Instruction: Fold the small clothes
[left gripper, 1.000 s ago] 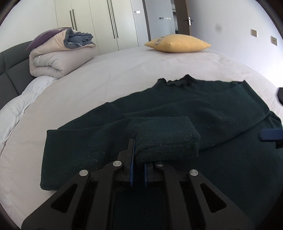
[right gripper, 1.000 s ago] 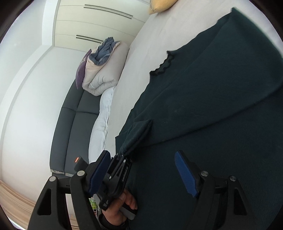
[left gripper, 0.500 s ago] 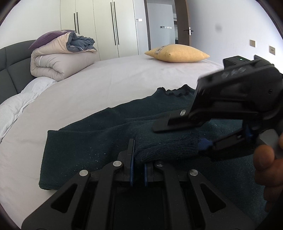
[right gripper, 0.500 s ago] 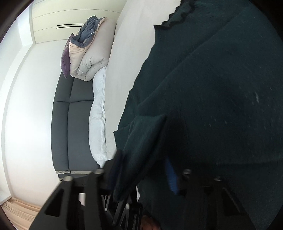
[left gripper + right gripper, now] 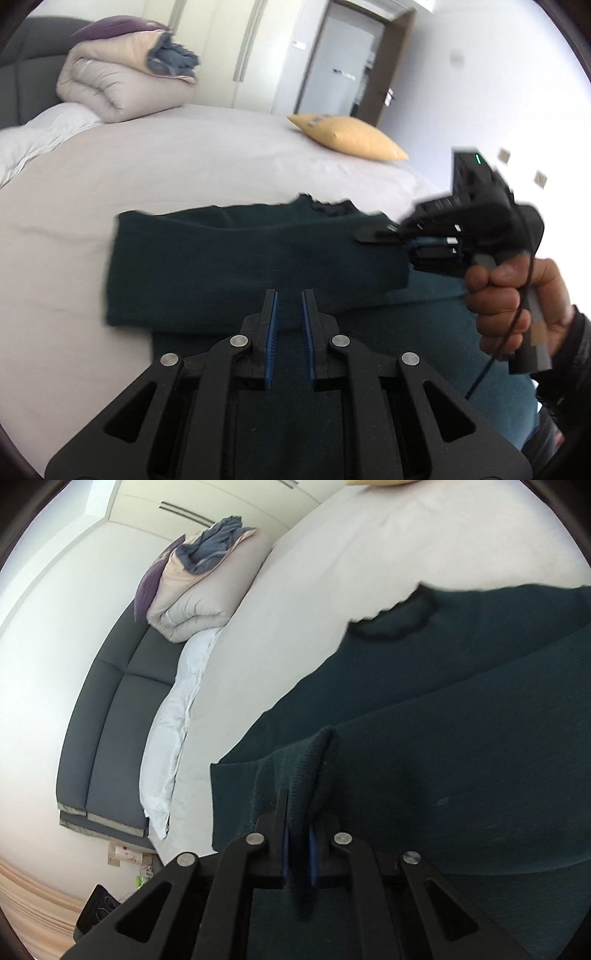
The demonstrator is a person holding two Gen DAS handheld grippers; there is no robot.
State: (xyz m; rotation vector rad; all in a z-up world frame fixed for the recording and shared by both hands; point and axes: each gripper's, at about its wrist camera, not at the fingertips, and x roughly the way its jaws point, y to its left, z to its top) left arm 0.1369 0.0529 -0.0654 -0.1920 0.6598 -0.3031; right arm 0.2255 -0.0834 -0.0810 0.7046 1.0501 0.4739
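Note:
A dark green sweater (image 5: 207, 266) lies flat on the bed, its collar (image 5: 399, 620) toward the pillows. One sleeve (image 5: 258, 251) is folded across the body. My right gripper (image 5: 404, 245) is shut on that sleeve's cuff (image 5: 314, 760), which bunches up between its blue pads in the right wrist view. My left gripper (image 5: 288, 299) hovers over the sweater's near edge, its jaws opening with a narrow gap. Nothing is pressed between its pads; the cloth lies below them. A hand (image 5: 506, 295) holds the right gripper's handle.
The pale bed sheet (image 5: 184, 162) spreads around the sweater. A yellow pillow (image 5: 347, 138) lies at the far side, a folded duvet (image 5: 118, 85) by the grey headboard (image 5: 110, 701). Wardrobes and a doorway (image 5: 343, 74) stand behind the bed.
The right gripper came in over the cuff and shut on it. The left gripper let the cuff go and drew back and up. The sleeve now stretches to the right.

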